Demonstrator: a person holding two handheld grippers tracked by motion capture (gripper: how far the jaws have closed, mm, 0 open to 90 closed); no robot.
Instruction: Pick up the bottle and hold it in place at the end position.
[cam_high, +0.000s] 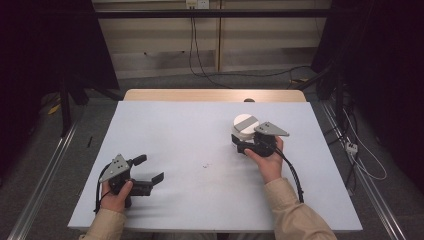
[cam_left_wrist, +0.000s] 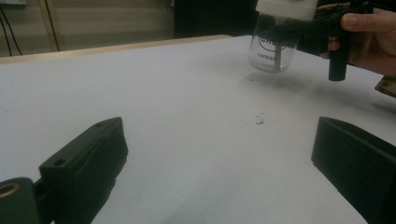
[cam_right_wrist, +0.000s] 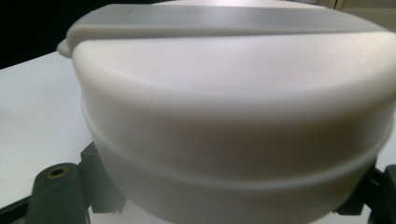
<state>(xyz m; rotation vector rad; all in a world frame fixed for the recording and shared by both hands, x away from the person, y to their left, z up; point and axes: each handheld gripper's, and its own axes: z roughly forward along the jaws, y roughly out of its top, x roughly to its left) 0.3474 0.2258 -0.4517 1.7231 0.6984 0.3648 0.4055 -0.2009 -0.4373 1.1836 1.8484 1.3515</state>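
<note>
A clear jar (cam_high: 245, 125) with a white lid crossed by a grey band stands right of centre on the white table (cam_high: 175, 130). My right gripper (cam_high: 241, 143) is shut on the jar just under the lid. In the left gripper view the jar (cam_left_wrist: 276, 44) shows printed lettering and hangs slightly above its shadow, with the right gripper (cam_left_wrist: 306, 32) and a hand behind it. The lid (cam_right_wrist: 233, 107) looms close in the right gripper view, black jaws hugging both sides beneath it. My left gripper (cam_high: 151, 168) rests open near the front left; its jaws (cam_left_wrist: 219, 130) stand wide apart over bare table.
A few dark specks (cam_high: 206, 164) (cam_left_wrist: 258, 121) lie mid-table. A wooden edge (cam_high: 215, 95) runs along the table's far side. Metal rails flank the table, and cables and a power strip (cam_high: 351, 147) lie on the floor to the right.
</note>
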